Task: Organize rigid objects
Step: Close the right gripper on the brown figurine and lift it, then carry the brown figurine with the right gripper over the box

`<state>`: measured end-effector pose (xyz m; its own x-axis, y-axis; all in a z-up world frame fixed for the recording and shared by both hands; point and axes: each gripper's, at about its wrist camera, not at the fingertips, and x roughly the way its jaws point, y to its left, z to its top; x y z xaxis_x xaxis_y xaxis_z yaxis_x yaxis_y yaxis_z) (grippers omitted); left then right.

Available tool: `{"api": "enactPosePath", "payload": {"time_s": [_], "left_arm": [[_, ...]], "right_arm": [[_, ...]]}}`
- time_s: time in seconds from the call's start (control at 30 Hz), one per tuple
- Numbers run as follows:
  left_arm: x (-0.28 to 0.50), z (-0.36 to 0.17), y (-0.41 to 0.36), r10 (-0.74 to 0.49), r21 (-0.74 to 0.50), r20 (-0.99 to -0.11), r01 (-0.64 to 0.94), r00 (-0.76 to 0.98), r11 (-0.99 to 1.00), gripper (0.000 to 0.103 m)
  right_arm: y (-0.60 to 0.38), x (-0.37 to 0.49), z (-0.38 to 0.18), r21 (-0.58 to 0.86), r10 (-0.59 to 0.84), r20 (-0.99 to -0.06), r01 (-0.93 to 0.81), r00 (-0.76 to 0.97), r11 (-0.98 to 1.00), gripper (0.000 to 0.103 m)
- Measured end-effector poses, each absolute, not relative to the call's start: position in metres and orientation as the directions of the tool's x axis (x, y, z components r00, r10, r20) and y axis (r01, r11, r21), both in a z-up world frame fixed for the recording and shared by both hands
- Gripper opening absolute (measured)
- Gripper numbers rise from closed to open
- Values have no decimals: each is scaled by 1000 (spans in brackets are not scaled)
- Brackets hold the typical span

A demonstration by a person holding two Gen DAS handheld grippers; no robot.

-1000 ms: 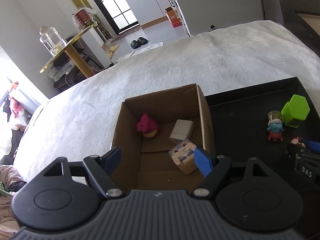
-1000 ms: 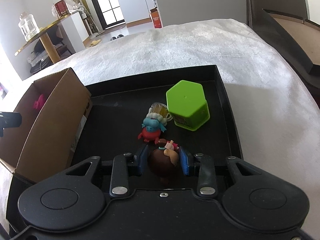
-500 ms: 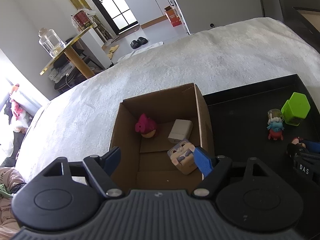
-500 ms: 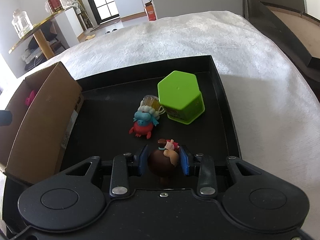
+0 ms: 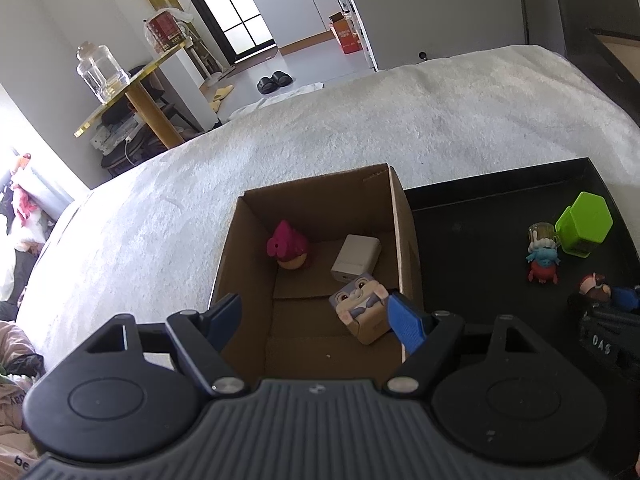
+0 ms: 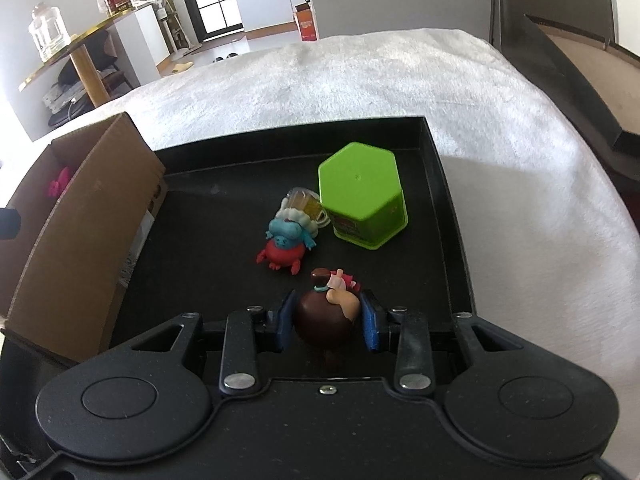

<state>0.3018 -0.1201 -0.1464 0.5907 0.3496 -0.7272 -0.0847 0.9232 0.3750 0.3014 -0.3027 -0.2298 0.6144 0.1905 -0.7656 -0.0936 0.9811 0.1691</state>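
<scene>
**Brown-haired figurine pinched over the tray**

Over the black tray (image 6: 444, 184), your right gripper (image 6: 326, 322) has its blue pads pressed against the brown-haired figurine (image 6: 326, 318). At 11 o'clock from it stands the blue-and-red creature toy (image 6: 286, 244), with a small beer-mug charm (image 6: 306, 202) touching its far side. The green hexagonal box (image 6: 362, 194) sits at 1 o'clock, just beside the charm. At 9 o'clock, the cardboard box (image 5: 320, 196) stands against the tray's edge. Your left gripper (image 5: 316, 316) hovers above that box, fingers spread wide with nothing between them. Inside lie a pink-capped toy (image 5: 288, 246), a white block (image 5: 356, 258) and a grey rabbit cube (image 5: 362, 308), at 11, 12 and 1 o'clock from it.
</scene>
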Motion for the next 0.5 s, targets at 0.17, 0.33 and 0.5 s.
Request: {"api": "enactPosePath", "payload": {"time_s": [0.17,0.33,0.5], "left_arm": [[298,-144,-112,323,329,-732,-104,600,938,79],[292,-140,-105,302,304,-732,-104,611,947,79],[287,-137,-97,280,269,-737,-113,615,957,79]], "right_arm": [[-303,301,-213,140,166,-756,-91,633,986,34],[-300,299,-199,103,129,-746,-78,653,992,34],[-298,292,-181,95,107,-727,-54,678,994,34]]}}
